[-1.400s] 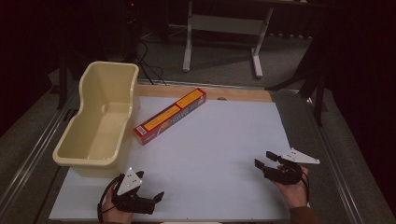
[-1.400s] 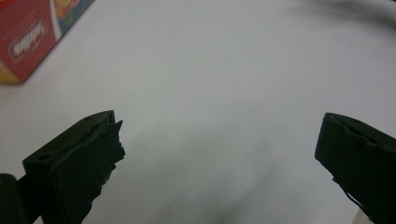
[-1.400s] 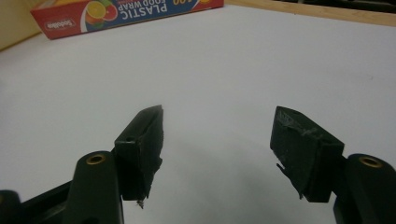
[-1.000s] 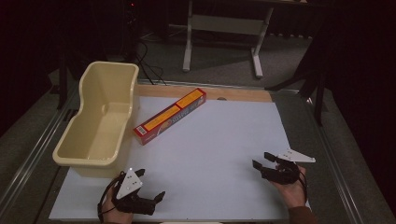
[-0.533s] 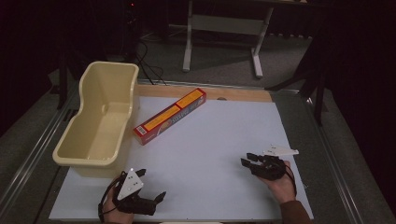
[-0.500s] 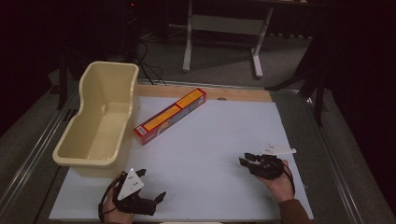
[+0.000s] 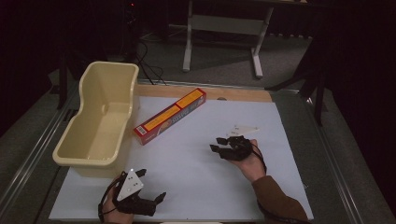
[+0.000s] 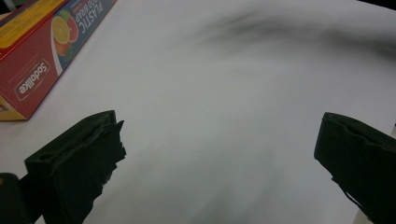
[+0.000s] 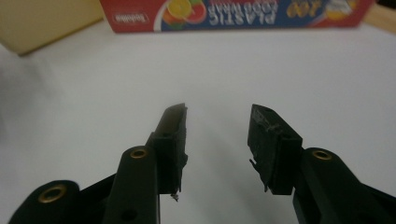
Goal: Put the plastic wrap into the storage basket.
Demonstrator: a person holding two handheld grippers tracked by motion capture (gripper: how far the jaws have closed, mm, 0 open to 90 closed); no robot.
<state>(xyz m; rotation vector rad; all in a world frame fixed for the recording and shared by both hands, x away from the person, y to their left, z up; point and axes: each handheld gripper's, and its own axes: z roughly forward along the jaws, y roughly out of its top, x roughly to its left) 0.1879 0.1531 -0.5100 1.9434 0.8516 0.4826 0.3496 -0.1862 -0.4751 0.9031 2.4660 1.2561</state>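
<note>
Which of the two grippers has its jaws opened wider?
The left gripper, low near the cream tub: its jaws stand far apart. The right gripper, nearer the plastic wrap box, shows a narrower gap.

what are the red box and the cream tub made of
The red box looks like printed cardboard with a slightly glossy finish: sharp folded edges and colour printing with fruit pictures and lettering. The cream tub looks like moulded plastic, smooth with a soft sheen: rounded corners, a rolled rim, one even colour throughout.
</note>
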